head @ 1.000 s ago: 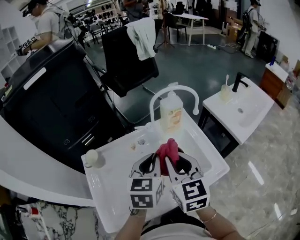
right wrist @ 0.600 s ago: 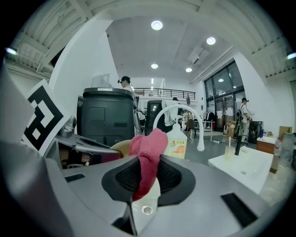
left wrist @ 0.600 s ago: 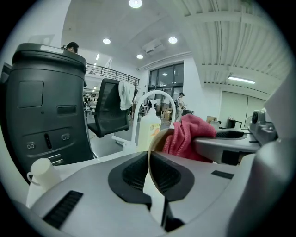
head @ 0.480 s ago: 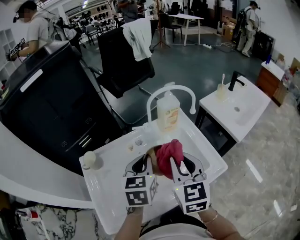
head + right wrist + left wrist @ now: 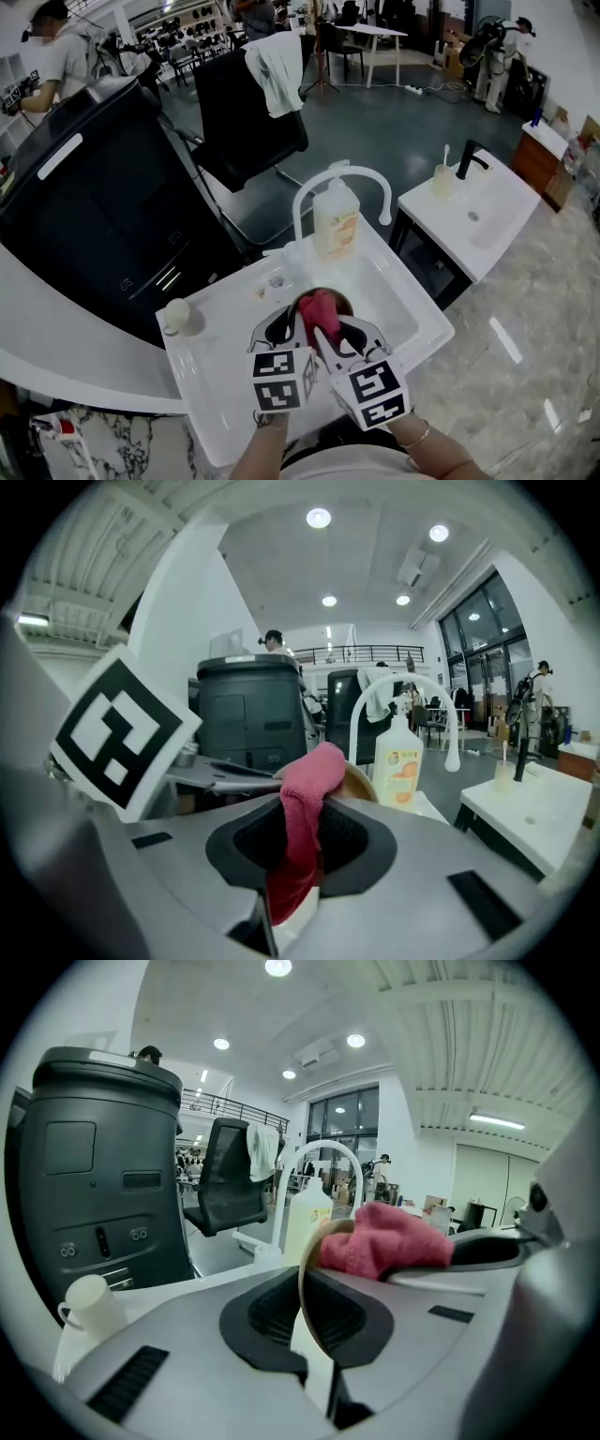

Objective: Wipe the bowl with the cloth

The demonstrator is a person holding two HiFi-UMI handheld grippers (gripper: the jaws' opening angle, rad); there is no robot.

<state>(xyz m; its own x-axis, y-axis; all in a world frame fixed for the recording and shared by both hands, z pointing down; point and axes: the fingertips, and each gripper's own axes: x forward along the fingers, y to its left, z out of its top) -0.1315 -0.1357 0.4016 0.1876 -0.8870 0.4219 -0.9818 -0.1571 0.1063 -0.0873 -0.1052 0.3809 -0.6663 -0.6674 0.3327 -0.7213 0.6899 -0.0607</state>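
- Bowl (image 5: 302,1283) is gripped by its thin rim in the left claw (image 5: 311,1312), whose jaws are drawn nearly together with only that rim between the pads.
- The bowl is held up on edge over the sink (image 5: 414,326), its tan rim seen as an upright arc in the left gripper view.
- A red cloth (image 5: 306,794) is pinched in the right claw (image 5: 298,841); the jaws are closed on its middle, and a tail of fabric hangs down between them.
- The bunched top of the cloth is pushed up against the bowl at its upper rim, on the side turned toward the right claw.
- In the head view the two claws are seen side by side, close together above the basin, with cloth and bowl just ahead of their tips.
- A white curved faucet (image 5: 342,178) is seen behind the basin, and a soap bottle (image 5: 336,223) with an orange label is stood under its arch.
- A small white cup (image 5: 176,314) is set at the far left of the white tabletop (image 5: 217,380), well apart from the bowl.
- A black office chair (image 5: 251,117) with a pale garment draped over its back is seen beyond the sink.
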